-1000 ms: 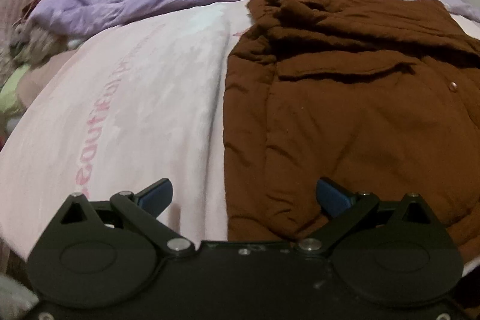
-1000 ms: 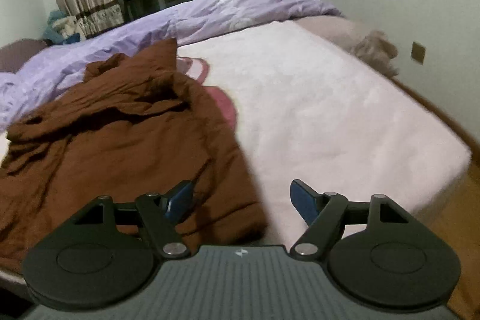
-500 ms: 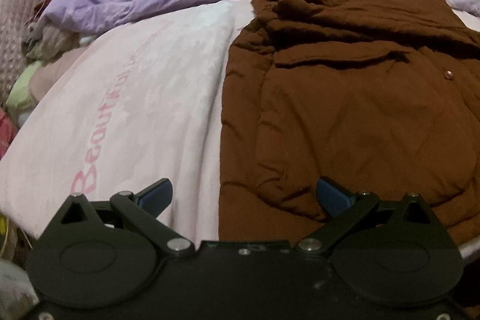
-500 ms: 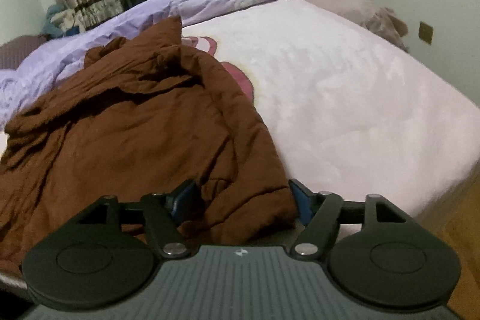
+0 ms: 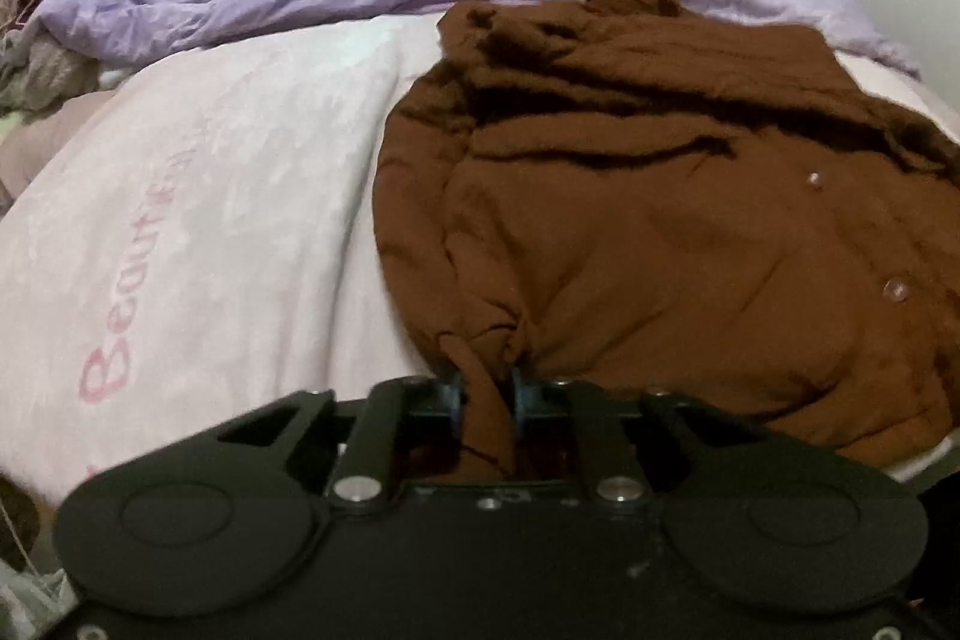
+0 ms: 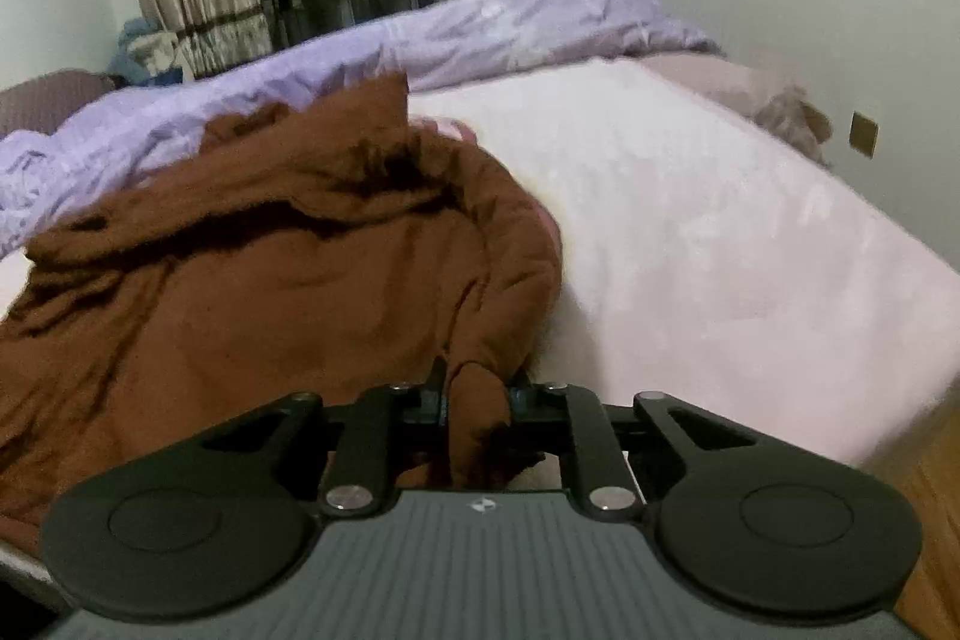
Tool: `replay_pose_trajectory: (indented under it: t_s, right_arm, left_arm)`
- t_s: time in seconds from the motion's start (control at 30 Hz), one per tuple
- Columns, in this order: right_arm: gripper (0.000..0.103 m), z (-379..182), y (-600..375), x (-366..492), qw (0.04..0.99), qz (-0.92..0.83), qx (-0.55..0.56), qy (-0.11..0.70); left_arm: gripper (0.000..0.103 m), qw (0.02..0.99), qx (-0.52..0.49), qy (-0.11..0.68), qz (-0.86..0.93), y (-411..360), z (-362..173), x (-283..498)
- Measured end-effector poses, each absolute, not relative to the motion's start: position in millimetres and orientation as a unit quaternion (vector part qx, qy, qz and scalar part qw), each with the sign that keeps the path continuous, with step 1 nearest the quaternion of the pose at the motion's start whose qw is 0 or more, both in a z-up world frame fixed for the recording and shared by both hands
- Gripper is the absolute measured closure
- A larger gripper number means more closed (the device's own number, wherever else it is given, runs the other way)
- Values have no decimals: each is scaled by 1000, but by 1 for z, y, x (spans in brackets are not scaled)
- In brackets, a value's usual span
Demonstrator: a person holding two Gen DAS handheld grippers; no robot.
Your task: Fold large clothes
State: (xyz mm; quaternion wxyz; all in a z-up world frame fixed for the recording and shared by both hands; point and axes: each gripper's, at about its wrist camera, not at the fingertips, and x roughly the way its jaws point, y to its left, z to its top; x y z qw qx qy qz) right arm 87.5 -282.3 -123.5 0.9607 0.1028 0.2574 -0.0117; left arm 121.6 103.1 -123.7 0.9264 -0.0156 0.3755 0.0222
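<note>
Left wrist view shows the left tongs (image 5: 485, 394) pinched tight on the near hem of the brown coat (image 5: 660, 232), which lies crumpled on the pink bed (image 5: 198, 220). The right tongs (image 6: 477, 400) are closing on the coat's other near corner (image 6: 474, 400), cloth between the pads. I think both should lift together, slowly, and keep the hem straight for 1 neat fold.
</note>
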Motion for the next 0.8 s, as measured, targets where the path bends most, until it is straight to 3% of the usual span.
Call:
replay_pose_trajectory:
  t_s: [0.23, 0.37, 0.4, 0.53, 0.57, 0.63, 0.67, 0.73, 0.8]
  right_arm:
    - [86, -86, -271, 50, 968, -3, 133, 215]
    - [81, -117, -259, 56, 955, -40, 135, 262]
    - [69, -129, -259, 62, 949, -54, 134, 281]
    - [54, -143, -254, 61, 953, -82, 105, 274]
    - [50, -135, -254, 57, 956, -94, 97, 260]
    - [55, -115, -253, 45, 968, -116, 88, 203]
    - [71, -106, -251, 39, 972, -132, 83, 176]
    - [89, -91, -241, 35, 979, -134, 69, 136]
    - [89, -85, -228, 45, 985, -79, 74, 134]
  left_arm:
    - [90, 940, -35, 339, 28, 139, -83, 107]
    - [82, 921, -42, 386, 36, 142, -118, 111]
    - [71, 916, -40, 397, 41, 139, -128, 112]
    - [30, 925, -11, 374, 71, 130, -125, 105]
    - [25, 930, -12, 360, 74, 131, -118, 103]
    - [15, 944, -12, 315, 91, 132, -98, 97]
    - [14, 952, -14, 289, 96, 131, -87, 93]
    - [9, 963, -29, 255, 78, 125, -74, 94]
    - [8, 970, -53, 237, 24, 115, -71, 107]
